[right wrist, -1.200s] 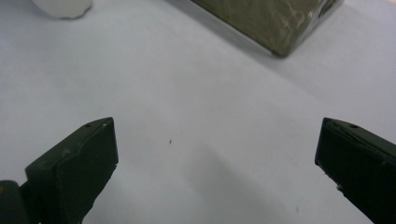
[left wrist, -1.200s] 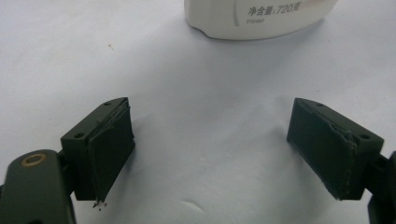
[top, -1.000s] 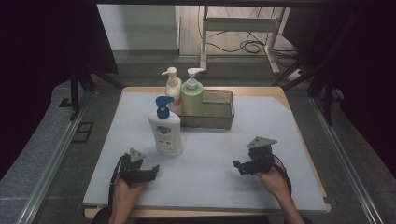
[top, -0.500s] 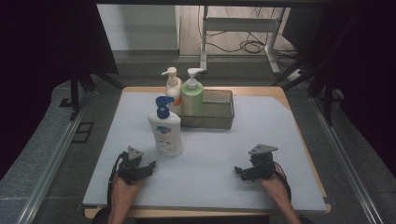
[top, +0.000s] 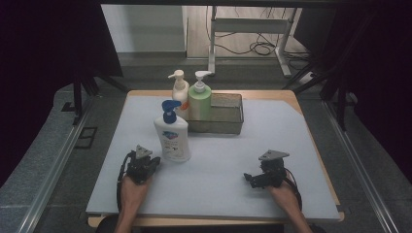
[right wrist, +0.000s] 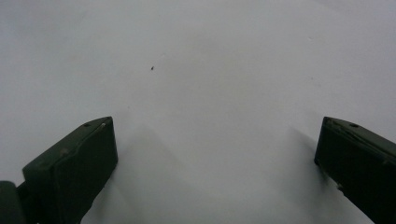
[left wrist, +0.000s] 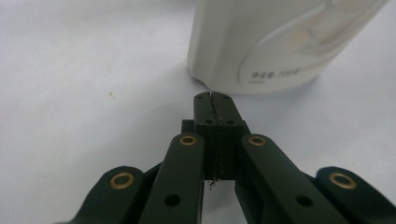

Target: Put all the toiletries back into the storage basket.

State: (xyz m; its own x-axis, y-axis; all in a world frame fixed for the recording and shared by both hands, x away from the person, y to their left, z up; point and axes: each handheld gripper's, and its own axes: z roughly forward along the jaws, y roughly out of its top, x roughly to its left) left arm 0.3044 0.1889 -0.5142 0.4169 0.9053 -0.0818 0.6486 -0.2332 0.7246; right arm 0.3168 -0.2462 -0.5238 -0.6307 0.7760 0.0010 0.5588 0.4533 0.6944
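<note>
High view: on the counter (top: 291, 145), a wire basket (top: 224, 114) sits beside two pump bottles. A white bottle (top: 172, 136) stands upright nearer, just beyond the left hand-held gripper (top: 154, 161), its jaws pressed together. The right hand-held gripper (top: 248, 178) rests well apart, jaws wide.

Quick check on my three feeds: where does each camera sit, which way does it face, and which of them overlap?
High view: fixed above the person's side, looking forward and down on the table; both forearms, the left claw and the right claw show.
Left gripper view: rides the left claw, looking along its shut jaws at the base of the white pump bottle.
Right gripper view: rides the right claw, jaws open wide over bare tabletop.
Shared: the high and left gripper views both show the white pump bottle.
</note>
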